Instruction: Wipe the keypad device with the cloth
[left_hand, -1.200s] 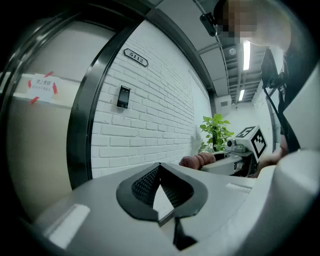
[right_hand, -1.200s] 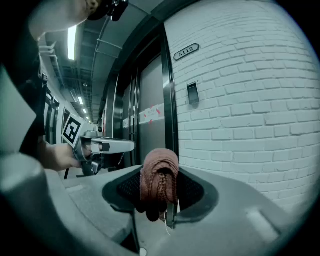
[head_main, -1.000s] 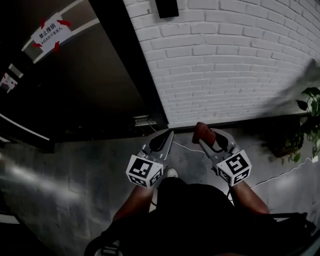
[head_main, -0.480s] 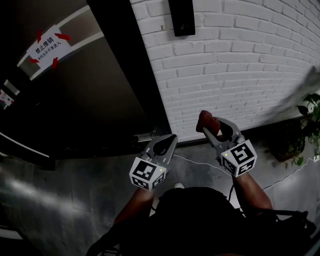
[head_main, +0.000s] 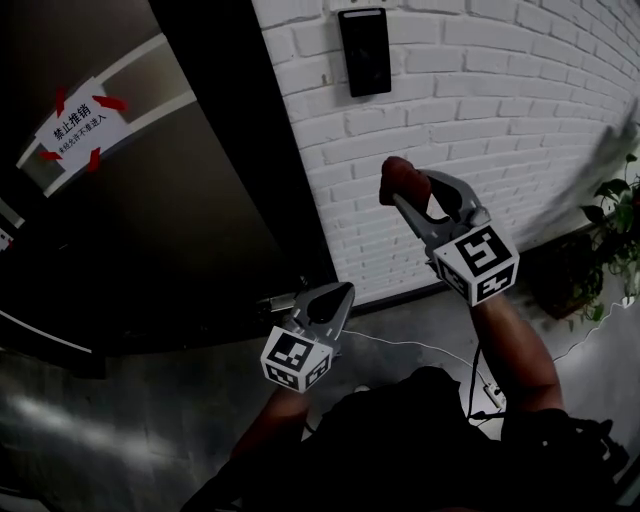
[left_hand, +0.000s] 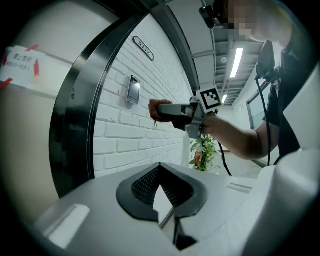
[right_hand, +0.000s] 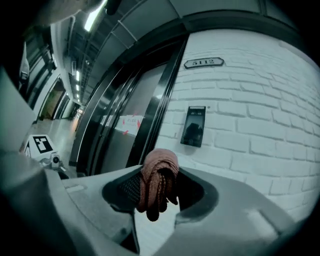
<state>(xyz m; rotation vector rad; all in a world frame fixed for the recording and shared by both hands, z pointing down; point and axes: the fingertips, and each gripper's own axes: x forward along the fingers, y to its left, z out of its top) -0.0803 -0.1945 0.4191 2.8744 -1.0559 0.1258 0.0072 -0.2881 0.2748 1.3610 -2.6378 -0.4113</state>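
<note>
I am facing a white brick wall (head_main: 480, 150) beside a dark door (head_main: 200, 200), the keypad device (head_main: 364, 52) sitting high on the bricks. My right gripper (head_main: 396, 190) is hovering below it, not touching, jaws clamping the bunched reddish cloth (head_main: 399, 174). My left gripper (head_main: 338, 292) is hanging low, its 2 jaws closed, empty.

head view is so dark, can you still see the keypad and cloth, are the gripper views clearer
Head view: underexposed, door and floor almost black, but the keypad shows dark against the white brick wall and the cloth is a red lump. Right gripper view: brighter, cloth sharp, fisheye bends the wall. Left gripper view: brightest, also curved.
</note>
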